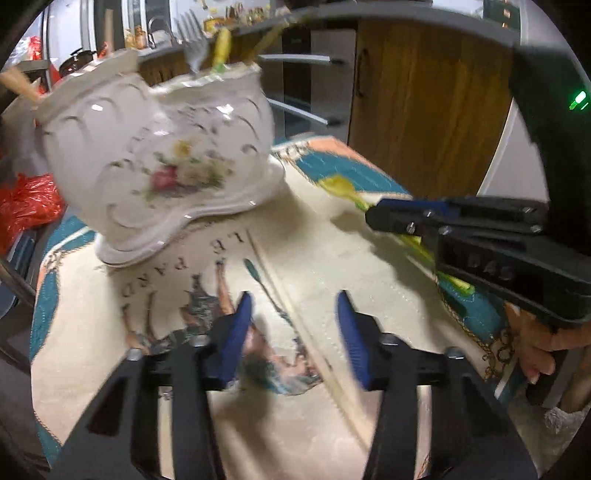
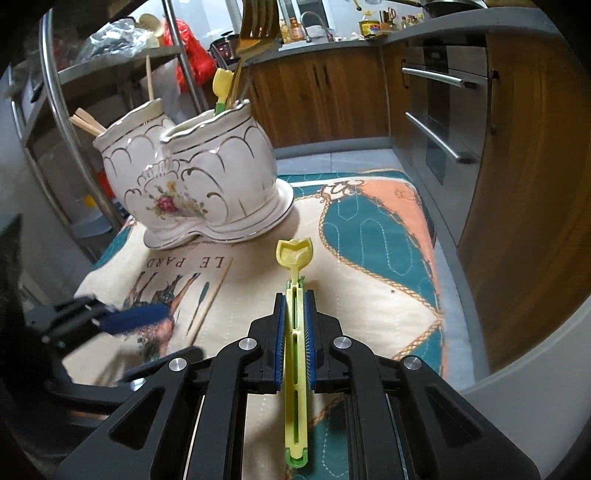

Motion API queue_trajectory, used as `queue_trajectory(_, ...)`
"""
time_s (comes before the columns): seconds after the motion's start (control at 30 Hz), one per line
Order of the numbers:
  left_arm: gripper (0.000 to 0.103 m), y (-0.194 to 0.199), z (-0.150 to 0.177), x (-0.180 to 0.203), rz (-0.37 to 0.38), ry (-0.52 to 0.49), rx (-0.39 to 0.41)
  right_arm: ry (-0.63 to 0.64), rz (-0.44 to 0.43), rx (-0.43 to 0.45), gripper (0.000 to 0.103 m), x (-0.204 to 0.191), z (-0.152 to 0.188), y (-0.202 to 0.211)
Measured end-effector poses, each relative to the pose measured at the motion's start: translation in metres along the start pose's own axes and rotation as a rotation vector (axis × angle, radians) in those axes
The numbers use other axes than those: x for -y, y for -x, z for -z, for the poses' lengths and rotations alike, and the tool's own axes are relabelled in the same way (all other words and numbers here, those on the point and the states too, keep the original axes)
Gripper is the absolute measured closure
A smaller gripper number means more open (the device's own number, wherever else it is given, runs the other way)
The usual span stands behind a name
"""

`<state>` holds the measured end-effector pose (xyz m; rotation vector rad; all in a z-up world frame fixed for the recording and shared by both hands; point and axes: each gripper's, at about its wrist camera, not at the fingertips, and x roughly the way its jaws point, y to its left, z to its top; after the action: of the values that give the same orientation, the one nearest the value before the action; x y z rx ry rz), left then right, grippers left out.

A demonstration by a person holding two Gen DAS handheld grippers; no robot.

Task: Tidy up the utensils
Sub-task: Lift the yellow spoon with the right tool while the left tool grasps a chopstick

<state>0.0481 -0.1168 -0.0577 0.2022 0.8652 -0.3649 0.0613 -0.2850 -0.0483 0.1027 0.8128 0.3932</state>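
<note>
A white floral ceramic holder [image 2: 207,184] with two compartments stands on the patterned cloth [image 2: 369,236]. It holds a gold fork [image 2: 255,33], a yellow spoon [image 2: 221,83] and wooden chopsticks [image 2: 86,123]. My right gripper [image 2: 294,295] is shut on the stem of a yellow-green spoon [image 2: 294,254], held above the cloth in front of the holder. My left gripper [image 1: 293,299] hangs low over the cloth before the holder [image 1: 159,147], its jaws apart. A thin pale chopstick [image 1: 273,275] lies on the cloth and runs between them, untouched. The right gripper [image 1: 373,216] shows at the right of the left wrist view.
Wooden kitchen cabinets [image 2: 332,96] and an oven with metal handles [image 2: 436,144] stand beyond the table's far and right edges. A metal rack [image 2: 55,110] with bags rises at the left. A red bag [image 1: 26,206] sits left of the holder.
</note>
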Motion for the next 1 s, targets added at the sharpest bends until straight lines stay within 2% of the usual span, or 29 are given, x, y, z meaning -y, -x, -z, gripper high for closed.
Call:
queue_trajectory(0.03, 0.072, -0.004, 0.002, 0.001, -0.003, -0.001, -0.015, 0.000, -0.004, 0.002, 0.092, 0.001, 0.000, 0.001)
queue_trajectory(0.07, 0.074, -0.004, 0.002, 0.001, -0.004, 0.000, -0.009, 0.004, -0.007, 0.004, 0.092, 0.001, 0.000, 0.002)
queue_trajectory(0.13, 0.088, -0.005, 0.001, 0.000, 0.002, 0.000, -0.013, 0.010, -0.014, 0.007, 0.092, 0.000, 0.001, 0.004)
queue_trajectory(0.17, 0.091, -0.005, 0.000, -0.002, 0.002, 0.000, -0.017, 0.015, -0.020, 0.009, 0.092, -0.001, 0.001, 0.005)
queue_trajectory(0.33, 0.093, -0.001, 0.001, -0.018, 0.062, 0.023, -0.035, 0.023, -0.049, 0.036, 0.092, 0.000, 0.000, 0.013)
queue_trajectory(0.47, 0.097, 0.009, 0.009, -0.028, 0.087, -0.049, -0.067, 0.029, -0.058, 0.031, 0.092, -0.001, 0.001, 0.014)
queue_trajectory(0.57, 0.097, 0.017, 0.011, -0.035, 0.088, -0.083, -0.093, 0.044, -0.062, 0.028, 0.092, -0.007, 0.002, 0.014)
queue_trajectory(0.7, 0.095, 0.023, 0.012, -0.041, 0.108, -0.061, -0.095, 0.056, -0.077, 0.037, 0.092, -0.013, 0.002, 0.014)
queue_trajectory(0.83, 0.094, 0.015, 0.016, -0.041, 0.086, -0.060, -0.113, 0.070, -0.077, 0.057, 0.092, -0.019, 0.002, 0.016)
queue_trajectory(1.0, 0.099, 0.011, 0.017, -0.039, 0.089, -0.085, -0.073, 0.086, -0.083, 0.132, 0.092, -0.024, 0.001, 0.028)
